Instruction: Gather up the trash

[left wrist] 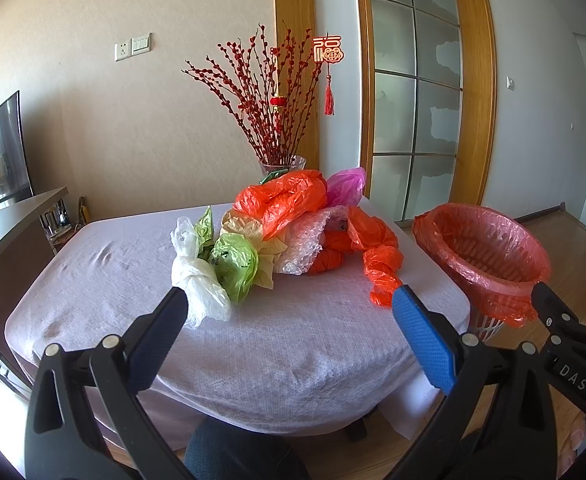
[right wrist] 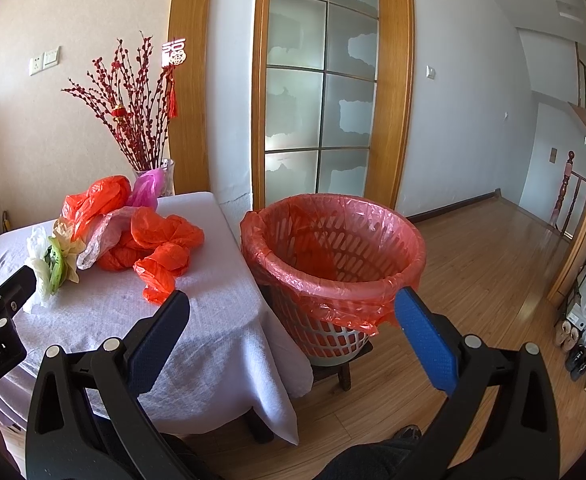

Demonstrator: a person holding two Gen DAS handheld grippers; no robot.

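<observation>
crinkled plastic bags (left wrist: pixel 293 236) heaped on cloth | slatted bin (right wrist: pixel 333 264) film-lined | both fingers released

Crumpled bags (left wrist: pixel 293 236) heaped on the table (left wrist: pixel 133 280), before a vase (left wrist: pixel 283 164); bin (right wrist: pixel 333 256) beside the table's right edge

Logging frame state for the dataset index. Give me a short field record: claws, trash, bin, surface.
left claw: open, empty, aimed at the pile
right claw: open, empty, aimed at the bin
trash: crumpled plastic bags heaped on the table; white bag nearest the left claw, green bag beside it, orange bag on the bin side
bin: white basket with red liner, no trash visible inside, on a stool beside the table
surface: table under pale cloth
</observation>
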